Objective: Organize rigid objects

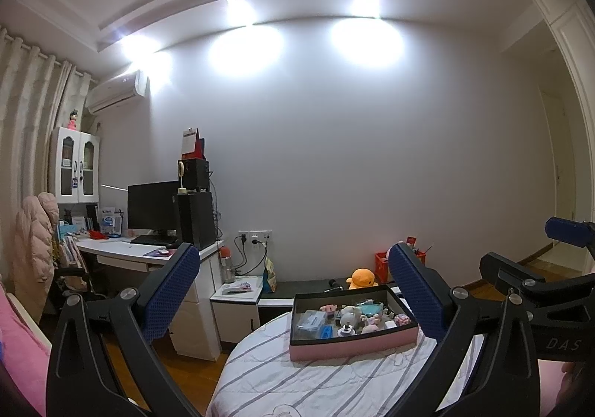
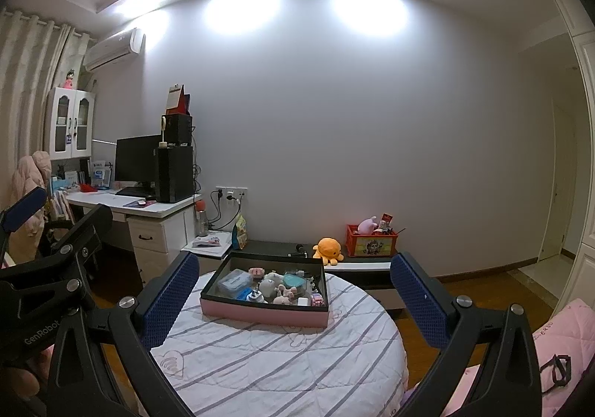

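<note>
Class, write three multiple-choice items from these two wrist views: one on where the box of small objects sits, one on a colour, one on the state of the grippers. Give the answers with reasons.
1. Where does the pink box sit?
A. on the round striped table
B. on the desk
C. on the floor

2. What colour is the plush octopus?
A. green
B. orange
C. blue

3. How are the left gripper and right gripper?
A. both shut
B. one shut on a toy
C. both open, holding nothing

Answers: 1 A, the box rests on the striped cloth. 2 B, its body is orange. 3 C, each gripper's fingers stand wide apart with nothing between them.
</note>
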Motion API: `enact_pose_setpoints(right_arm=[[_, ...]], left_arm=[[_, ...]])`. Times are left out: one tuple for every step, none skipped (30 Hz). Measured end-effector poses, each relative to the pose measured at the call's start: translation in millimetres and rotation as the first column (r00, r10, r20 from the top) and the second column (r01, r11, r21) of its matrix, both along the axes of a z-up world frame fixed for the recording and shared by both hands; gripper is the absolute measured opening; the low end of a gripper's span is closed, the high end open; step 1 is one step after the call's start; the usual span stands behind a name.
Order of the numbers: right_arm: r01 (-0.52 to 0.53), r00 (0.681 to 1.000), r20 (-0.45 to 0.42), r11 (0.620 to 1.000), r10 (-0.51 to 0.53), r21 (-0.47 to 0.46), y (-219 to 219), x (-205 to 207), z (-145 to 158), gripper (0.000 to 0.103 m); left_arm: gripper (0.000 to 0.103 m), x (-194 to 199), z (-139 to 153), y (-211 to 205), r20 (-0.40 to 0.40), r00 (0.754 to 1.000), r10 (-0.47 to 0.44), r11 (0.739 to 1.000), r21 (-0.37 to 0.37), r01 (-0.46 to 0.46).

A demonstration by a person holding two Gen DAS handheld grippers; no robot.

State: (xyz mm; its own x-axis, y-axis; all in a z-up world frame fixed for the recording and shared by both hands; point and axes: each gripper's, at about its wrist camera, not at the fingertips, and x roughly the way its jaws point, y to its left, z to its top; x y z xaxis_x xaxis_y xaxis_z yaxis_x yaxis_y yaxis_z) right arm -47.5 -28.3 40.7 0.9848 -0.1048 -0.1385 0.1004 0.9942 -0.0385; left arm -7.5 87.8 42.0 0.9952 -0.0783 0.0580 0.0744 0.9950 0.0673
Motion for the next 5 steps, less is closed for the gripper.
enact_pose_setpoints(right_arm=[[0.000,1.000,0.000,1.000,0.000,0.002,-0.2,1.0,-0.3,0.103],[-0.001,1.000,0.000,1.000,0.001,0.004,-0.2,1.7,-0.1,0.103],[-0.001,1.000,0.000,1.000,0.001,0.006,-0.2,3.1,0.0,0.103],[0.000,1.000,-0.001,1.000,0.000,0.007,-0.6,4.4,-0.5,0.103],[0.001,1.000,-0.001,1.000,-0.001,0.006,-0.6,5.3,-0.6,0.103]], left_arm=[[0.103,0.6,0.5,0.4,0.002,1.000,-0.001,1.000,0.001,0.001],[0.103,2.1,1.5,0.4,0.004,1.000,-0.002,1.000,0.003,0.002],[0.103,2.9,2.0,0.3,0.005,1.000,-0.002,1.000,0.003,0.002],[0.103,3.9,2.0,0.3,0.005,1.000,0.000,1.000,0.004,0.000],[0.103,5.2,1.6,0.2,0.006,1.000,0.000,1.000,0.006,0.000]])
